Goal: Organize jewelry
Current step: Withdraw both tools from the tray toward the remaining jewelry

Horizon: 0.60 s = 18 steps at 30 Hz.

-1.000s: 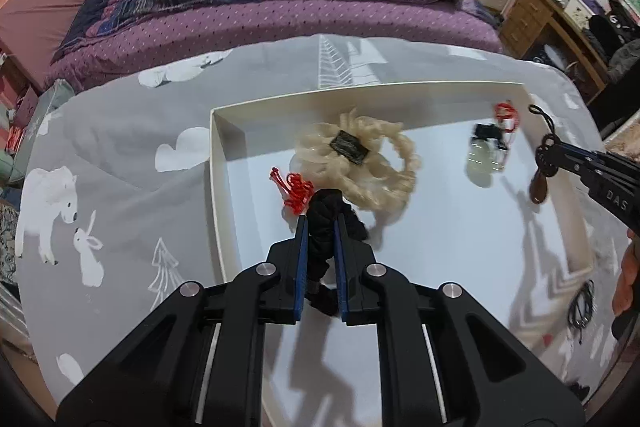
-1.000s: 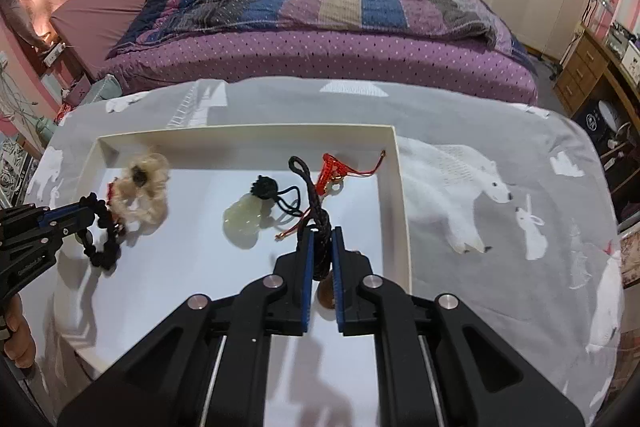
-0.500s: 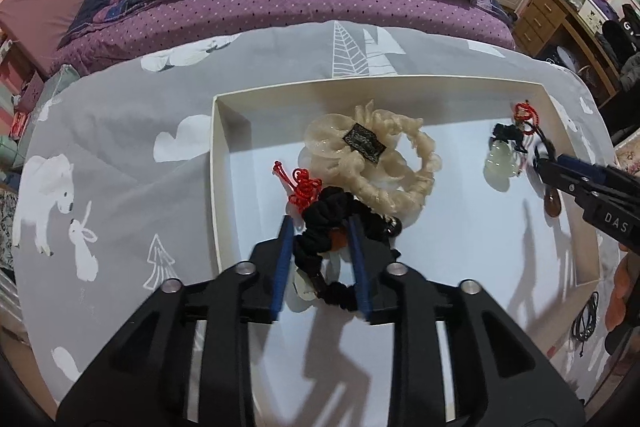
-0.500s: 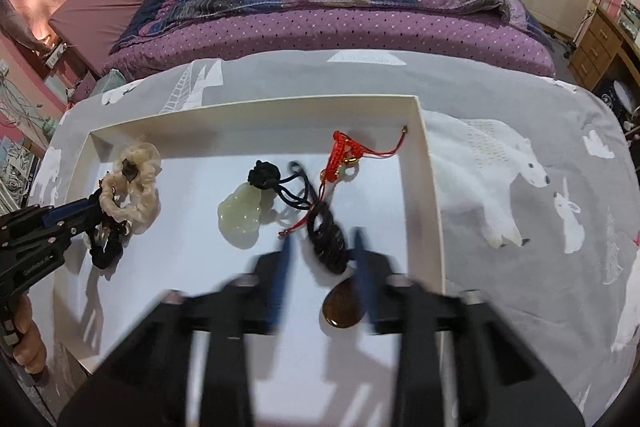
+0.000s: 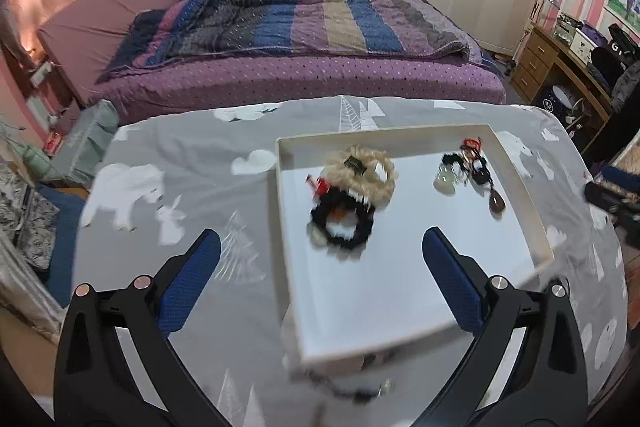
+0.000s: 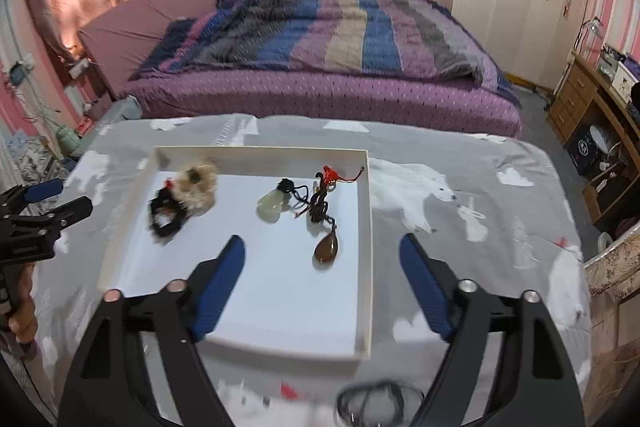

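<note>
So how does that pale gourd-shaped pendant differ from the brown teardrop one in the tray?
The pale gourd pendant is milky green and two-lobed; the brown teardrop pendant is dark amber and a single drop. The gourd lies farther back, the teardrop nearer the camera and the tray's right wall. Both hang on dark cords and lie flat inside the tray.

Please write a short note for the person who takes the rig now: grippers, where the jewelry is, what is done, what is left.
Left gripper: open, holds nothing.
Right gripper: open, holds nothing.
In the tray: black bracelet beside the cream bracelet; jade pendant, red knot and brown pendant on the other side.
Done: these pieces are in the tray.
Left: a dark cord on the cloth in front of the tray.
</note>
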Tool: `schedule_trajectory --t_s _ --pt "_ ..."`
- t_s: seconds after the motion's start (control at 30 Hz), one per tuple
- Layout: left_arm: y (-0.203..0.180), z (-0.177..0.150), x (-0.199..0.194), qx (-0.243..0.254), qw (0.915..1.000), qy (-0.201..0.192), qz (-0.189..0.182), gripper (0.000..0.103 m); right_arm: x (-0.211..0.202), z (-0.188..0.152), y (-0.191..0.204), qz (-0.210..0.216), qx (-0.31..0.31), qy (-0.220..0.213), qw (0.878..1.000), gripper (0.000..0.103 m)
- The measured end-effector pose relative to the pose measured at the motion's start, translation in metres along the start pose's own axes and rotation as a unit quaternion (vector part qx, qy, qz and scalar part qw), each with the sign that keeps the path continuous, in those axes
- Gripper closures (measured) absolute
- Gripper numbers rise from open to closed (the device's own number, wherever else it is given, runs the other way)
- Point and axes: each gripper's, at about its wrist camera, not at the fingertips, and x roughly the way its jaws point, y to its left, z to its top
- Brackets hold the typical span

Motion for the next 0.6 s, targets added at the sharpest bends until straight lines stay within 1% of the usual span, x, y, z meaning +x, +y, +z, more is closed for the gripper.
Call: schedule_trajectory --t_s 0.13,0.27,0.33,0.47,0.6 --pt "0.005 -0.03 -0.03 0.004 0.9999 -0.003 0.011 0.003 -0.041 -0.018 -0.004 -0.007 -0.001 -0.013 1.0 0.014" --pt "0.01 -0.056 -0.051 0.001 1.0 0.001 0.004 0.003 -0.07 -0.044 -0.004 -0.001 0.001 -0.003 1.0 0.013" --pt "0.01 -0.07 -0.059 0.004 1.0 0.003 0.002 0.003 -0.077 -0.057 -0.004 -0.004 0.002 0.0 1.0 0.013" --pt "0.013 -0.094 -0.065 0.004 0.9999 0.003 0.012 0.003 -0.09 -0.084 -0.003 -0.017 -0.012 -0.002 1.0 0.013" --pt "0.018 -0.115 -0.057 -0.01 0.9995 0.029 -0.009 0.003 -0.091 -0.102 -0.008 -0.031 -0.014 0.004 0.999 0.013"
